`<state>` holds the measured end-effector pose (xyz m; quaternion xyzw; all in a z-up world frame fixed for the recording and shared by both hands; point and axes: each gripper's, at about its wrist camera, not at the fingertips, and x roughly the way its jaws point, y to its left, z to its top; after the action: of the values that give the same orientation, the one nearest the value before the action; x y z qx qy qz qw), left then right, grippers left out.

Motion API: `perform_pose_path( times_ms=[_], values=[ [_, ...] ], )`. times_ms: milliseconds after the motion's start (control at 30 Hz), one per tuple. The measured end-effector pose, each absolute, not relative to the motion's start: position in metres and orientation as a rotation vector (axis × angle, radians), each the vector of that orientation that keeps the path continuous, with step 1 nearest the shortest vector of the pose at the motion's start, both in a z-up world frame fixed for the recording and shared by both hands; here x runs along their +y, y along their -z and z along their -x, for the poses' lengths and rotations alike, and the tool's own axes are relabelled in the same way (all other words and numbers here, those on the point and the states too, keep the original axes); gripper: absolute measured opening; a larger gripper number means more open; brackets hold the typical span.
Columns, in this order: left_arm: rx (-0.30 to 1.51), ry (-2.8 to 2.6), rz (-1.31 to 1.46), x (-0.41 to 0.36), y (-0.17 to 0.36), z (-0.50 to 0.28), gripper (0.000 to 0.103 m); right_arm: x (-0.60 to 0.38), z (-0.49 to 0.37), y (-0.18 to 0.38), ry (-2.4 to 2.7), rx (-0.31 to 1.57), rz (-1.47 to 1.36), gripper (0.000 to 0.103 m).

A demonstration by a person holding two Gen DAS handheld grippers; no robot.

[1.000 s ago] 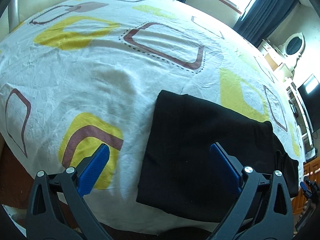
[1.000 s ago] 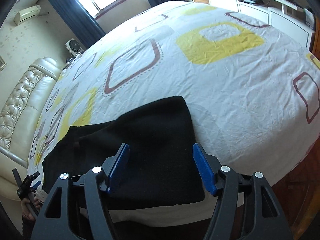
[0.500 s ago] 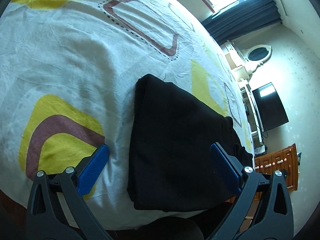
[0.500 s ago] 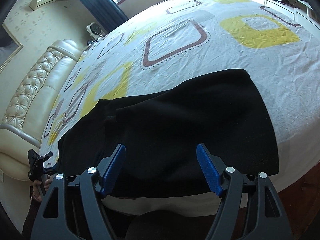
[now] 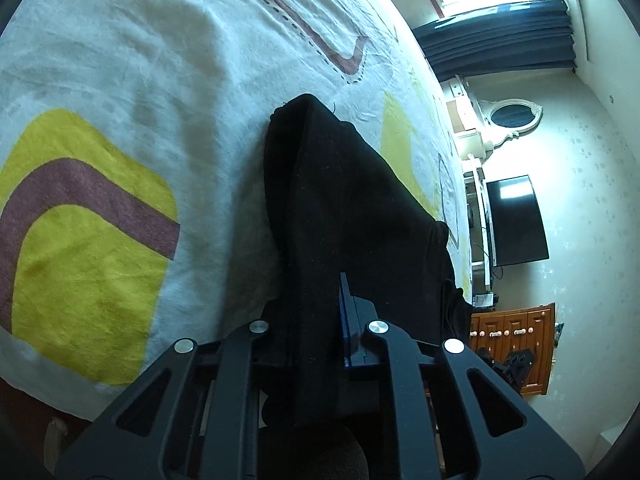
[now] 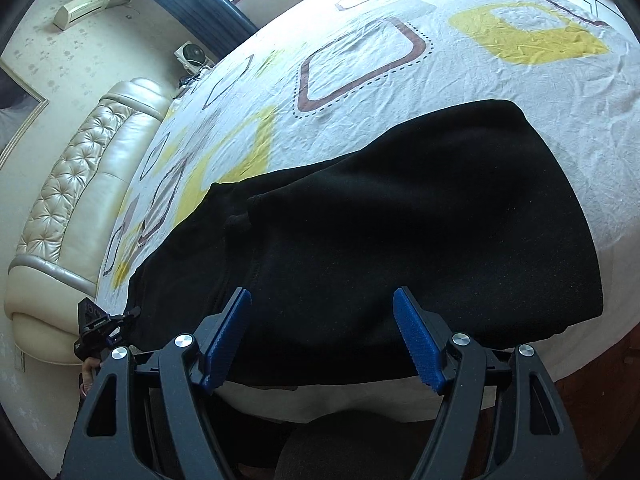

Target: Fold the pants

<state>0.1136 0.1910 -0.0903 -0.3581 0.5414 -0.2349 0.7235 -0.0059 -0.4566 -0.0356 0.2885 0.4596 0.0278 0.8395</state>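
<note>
The black pants (image 6: 400, 216) lie folded lengthwise near the front edge of the bed (image 6: 400, 52). My left gripper (image 5: 316, 320) is shut on the near end of the pants (image 5: 352, 200), with black cloth pinched between its blue pads and draped over them. It also shows small at the left of the right wrist view (image 6: 100, 320). My right gripper (image 6: 322, 336) is open, its blue pads (image 6: 416, 340) spread just above the front edge of the pants, with nothing between them.
The bed has a white sheet with yellow and maroon squares (image 5: 80, 232). A padded cream headboard (image 6: 68, 184) is at the left. A TV (image 5: 516, 220), a wooden cabinet (image 5: 516, 340) and curtained windows (image 5: 500, 40) stand beyond the bed.
My left gripper has moved in and closed on the end of the pants. My right gripper has come closer to the pants' front edge and stays open.
</note>
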Motion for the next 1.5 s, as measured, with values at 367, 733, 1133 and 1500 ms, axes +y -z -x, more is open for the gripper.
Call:
perform_pose_path(
  times_ms=[367, 733, 1133, 1500],
  values=[
    [1.018, 0.770, 0.837, 0.127, -0.002, -0.111, 0.013, -0.460, 0.010, 0.029, -0.045, 0.928, -0.643, 0.072],
    [1.075, 1.014, 0.591, -0.076, -0.067, -0.117, 0.013, -0.479, 0.027, 0.008, -0.071, 0.858, -0.715, 0.072],
    [1.281, 1.041, 0.344, -0.252, 0.002, -0.096, 0.014, -0.542, 0.057, 0.026, -0.019, 0.803, -0.878, 0.072],
    [1.252, 1.085, 0.363, -0.253, 0.003, -0.072, 0.072, -0.554, 0.063, 0.024, -0.073, 0.774, -0.920, 0.073]
  ],
)
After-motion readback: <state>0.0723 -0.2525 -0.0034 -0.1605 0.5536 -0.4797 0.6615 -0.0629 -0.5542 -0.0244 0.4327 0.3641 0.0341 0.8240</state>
